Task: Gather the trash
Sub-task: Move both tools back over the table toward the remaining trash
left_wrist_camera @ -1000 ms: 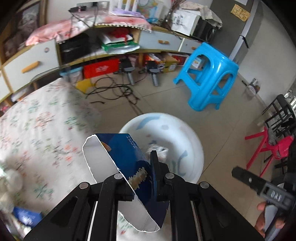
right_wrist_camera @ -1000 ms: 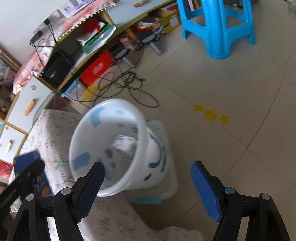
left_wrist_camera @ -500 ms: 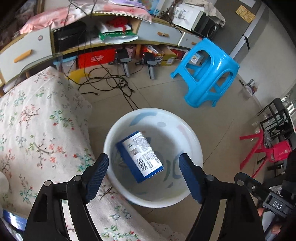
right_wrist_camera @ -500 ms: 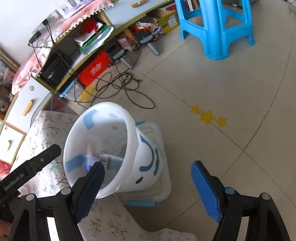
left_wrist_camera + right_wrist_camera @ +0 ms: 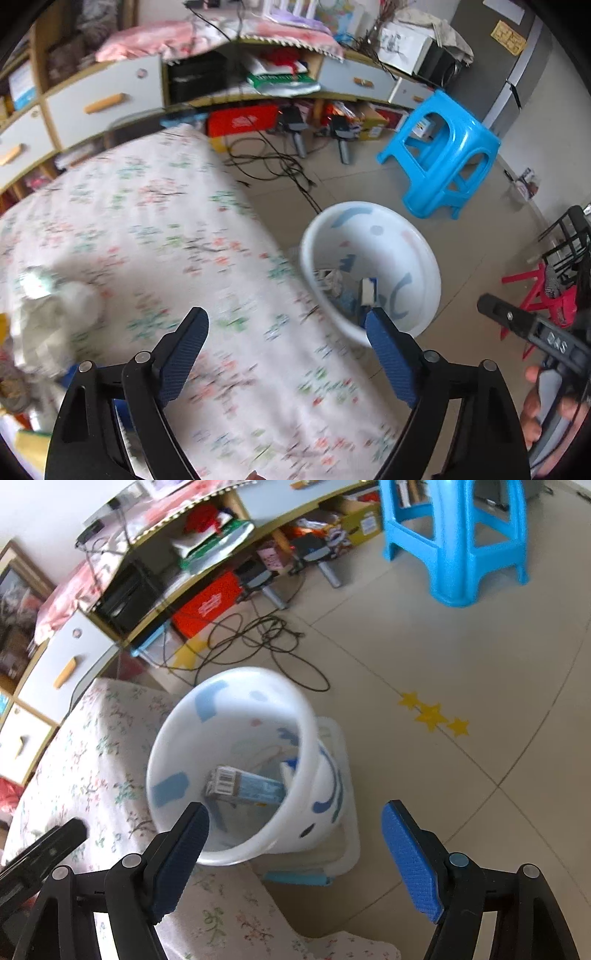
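Right wrist: blue stool (image 5: 456,535) beyond bin (image 5: 236,768).

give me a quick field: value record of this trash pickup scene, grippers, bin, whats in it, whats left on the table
left gripper: open, empty, over the floral tablecloth
right gripper: open, empty, near the bin rim
bin: white bucket with blue marks, on the floor against the table edge
bin contents: blue box with barcode end showing, plus other scraps
left on table: crumpled white wad at the left side, blurred
nearby: blue stool, tangled cables on the floor
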`<state>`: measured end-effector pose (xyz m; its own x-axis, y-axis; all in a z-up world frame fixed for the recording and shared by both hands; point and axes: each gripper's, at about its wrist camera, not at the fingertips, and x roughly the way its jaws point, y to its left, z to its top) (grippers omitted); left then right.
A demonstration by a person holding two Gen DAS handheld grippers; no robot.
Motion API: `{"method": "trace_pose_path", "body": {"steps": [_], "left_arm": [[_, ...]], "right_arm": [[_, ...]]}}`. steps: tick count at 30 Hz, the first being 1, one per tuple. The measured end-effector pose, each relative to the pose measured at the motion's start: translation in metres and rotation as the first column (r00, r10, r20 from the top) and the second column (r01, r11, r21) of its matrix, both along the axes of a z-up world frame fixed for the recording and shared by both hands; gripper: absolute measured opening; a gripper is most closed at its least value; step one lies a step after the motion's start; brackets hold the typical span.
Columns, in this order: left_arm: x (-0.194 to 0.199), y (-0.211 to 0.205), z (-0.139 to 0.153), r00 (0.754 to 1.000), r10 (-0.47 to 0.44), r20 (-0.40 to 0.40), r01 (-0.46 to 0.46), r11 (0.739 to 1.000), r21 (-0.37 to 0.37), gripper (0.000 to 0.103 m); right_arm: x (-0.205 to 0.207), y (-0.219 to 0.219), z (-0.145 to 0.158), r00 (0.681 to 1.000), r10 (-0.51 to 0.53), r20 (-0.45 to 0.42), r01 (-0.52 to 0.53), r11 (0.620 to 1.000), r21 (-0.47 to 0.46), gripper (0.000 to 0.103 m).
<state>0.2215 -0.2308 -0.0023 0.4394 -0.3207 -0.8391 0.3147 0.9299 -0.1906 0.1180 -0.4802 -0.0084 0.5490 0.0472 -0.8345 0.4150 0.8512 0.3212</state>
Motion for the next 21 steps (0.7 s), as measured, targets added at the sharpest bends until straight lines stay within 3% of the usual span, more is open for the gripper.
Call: {"method": "trace_pose_path", "body": {"steps": [11,21], "left_arm": [[-0.049,0.115,0.027,0.992,0.124,0.032,-0.123,0.992,-0.011,0.097],[-0.085,0.227,0.014,0.958,0.285,0.044,-0.285,0.959,0.001,0.102]], "right_arm": [[0.007,0.058,0.010,0.996,0.092,-0.007,-0.092,0.994,-0.059,0.085],[0.015,0.126,0.006,0.978,0.203,-0.044,-0.206,0.975,-0.088,0.088]]}}
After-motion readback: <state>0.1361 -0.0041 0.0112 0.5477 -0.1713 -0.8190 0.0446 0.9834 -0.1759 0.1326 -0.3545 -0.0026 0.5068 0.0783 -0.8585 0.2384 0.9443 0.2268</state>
